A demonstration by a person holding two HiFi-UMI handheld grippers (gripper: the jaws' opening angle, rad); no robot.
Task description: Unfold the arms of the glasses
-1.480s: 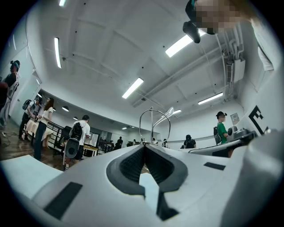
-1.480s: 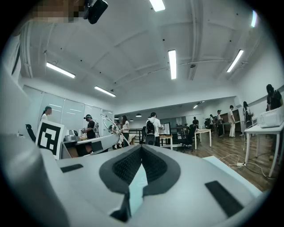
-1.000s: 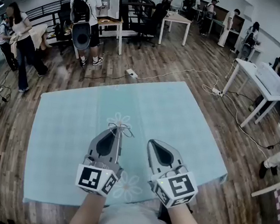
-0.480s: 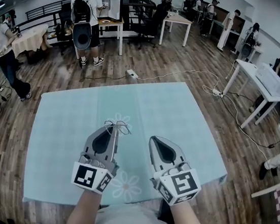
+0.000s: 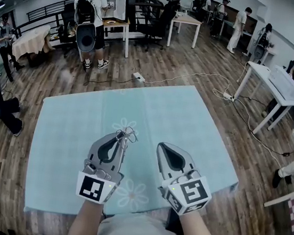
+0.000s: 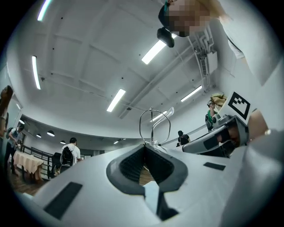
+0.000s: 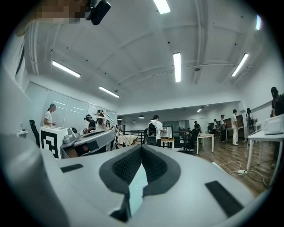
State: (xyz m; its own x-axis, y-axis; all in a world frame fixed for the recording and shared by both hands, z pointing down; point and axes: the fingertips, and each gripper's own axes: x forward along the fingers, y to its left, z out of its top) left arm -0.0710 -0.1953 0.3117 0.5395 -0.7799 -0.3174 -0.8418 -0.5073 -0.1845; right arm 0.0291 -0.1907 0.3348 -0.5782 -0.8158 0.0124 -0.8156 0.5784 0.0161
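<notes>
One pair of glasses point(image 5: 128, 134), two tools, left tool point(image 5: 121, 135), right tool point(image 5: 160, 145), one table point(image 5: 70, 131)

My left white two-jaw gripper point(image 5: 119, 137) hangs over the near half of the pale-blue cloth-covered table point(image 5: 200, 121). The thin wire-framed glasses point(image 5: 128, 133) sit pinched at its tips, sticking out ahead. My right white two-jaw gripper point(image 5: 161, 145) is just to its right, not touching it.

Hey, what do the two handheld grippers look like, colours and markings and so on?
Both the left gripper and right gripper are light grey wedge-shaped shells tapering to the tongs, with a dark teardrop opening. Each carries a cube of black-and-white square markers at the back.
</notes>
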